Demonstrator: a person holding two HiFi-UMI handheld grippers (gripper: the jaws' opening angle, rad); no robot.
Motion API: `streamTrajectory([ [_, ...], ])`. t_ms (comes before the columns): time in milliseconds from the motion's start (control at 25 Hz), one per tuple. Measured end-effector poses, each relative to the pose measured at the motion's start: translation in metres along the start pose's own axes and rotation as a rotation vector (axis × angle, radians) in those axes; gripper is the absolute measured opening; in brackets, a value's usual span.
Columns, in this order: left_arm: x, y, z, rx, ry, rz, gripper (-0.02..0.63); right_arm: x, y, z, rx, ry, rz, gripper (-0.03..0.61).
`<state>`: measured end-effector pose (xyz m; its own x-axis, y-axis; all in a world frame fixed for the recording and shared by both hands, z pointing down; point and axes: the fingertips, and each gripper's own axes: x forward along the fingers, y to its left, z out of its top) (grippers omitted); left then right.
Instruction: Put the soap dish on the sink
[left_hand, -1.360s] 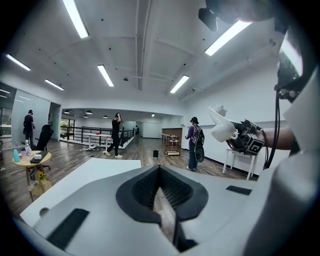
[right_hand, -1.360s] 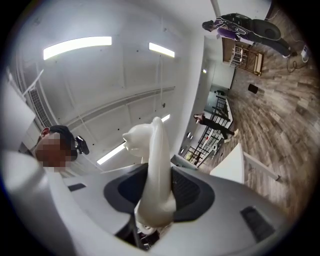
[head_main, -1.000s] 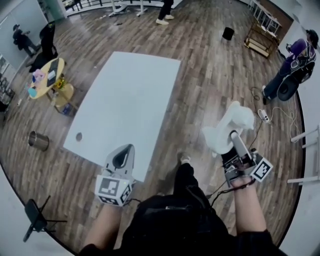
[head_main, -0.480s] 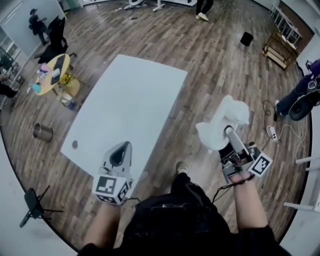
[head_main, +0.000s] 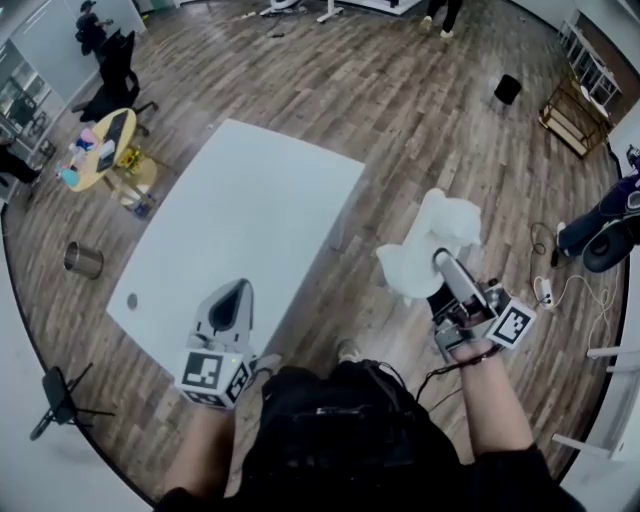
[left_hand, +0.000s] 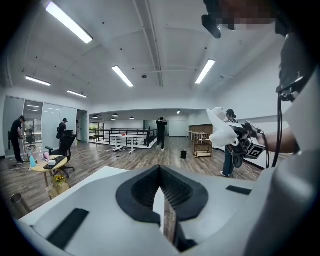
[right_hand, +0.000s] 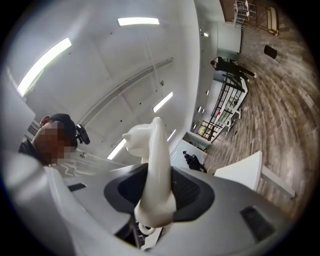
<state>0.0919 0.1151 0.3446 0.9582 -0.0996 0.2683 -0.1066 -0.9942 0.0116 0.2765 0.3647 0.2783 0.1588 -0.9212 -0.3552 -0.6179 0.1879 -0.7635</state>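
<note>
Clamping a white soap dish (head_main: 415, 250) by its thin edge, the right gripper (head_main: 441, 262) fingers hold it over the wooden floor (head_main: 400, 110) beside the table (head_main: 250, 210); it looks light, stiff and probably slippery, while the left gripper (head_main: 231, 297) fingers sit together, empty.

Black clothing (head_main: 340, 440) — pale grey left gripper (head_main: 241, 286) and right gripper (head_main: 440, 258), black jaw linings, square-marker cubes (head_main: 212, 375).
</note>
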Motion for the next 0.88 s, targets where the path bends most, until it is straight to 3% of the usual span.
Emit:
streamTrajectory([
  [240, 0.008, 0.046, -0.001, -0.027, 0.018, 0.082, -0.011, 0.042, -0.03, 0.004, 0.034, 0.036, -0.004, 0.141],
  [560, 0.011, 0.08, -0.036, -0.095, 0.059, 0.145, -0.011, 0.074, -0.055, -0.007, 0.055, 0.093, -0.004, 0.141],
  [760, 0.021, 0.096, -0.021, -0.076, 0.014, 0.154, -0.011, 0.103, -0.063, -0.012, 0.06, 0.13, 0.012, 0.141],
  [880, 0.019, 0.123, -0.021, -0.108, 0.001, 0.179, -0.011, 0.141, -0.063, -0.021, 0.064, 0.152, 0.037, 0.141],
])
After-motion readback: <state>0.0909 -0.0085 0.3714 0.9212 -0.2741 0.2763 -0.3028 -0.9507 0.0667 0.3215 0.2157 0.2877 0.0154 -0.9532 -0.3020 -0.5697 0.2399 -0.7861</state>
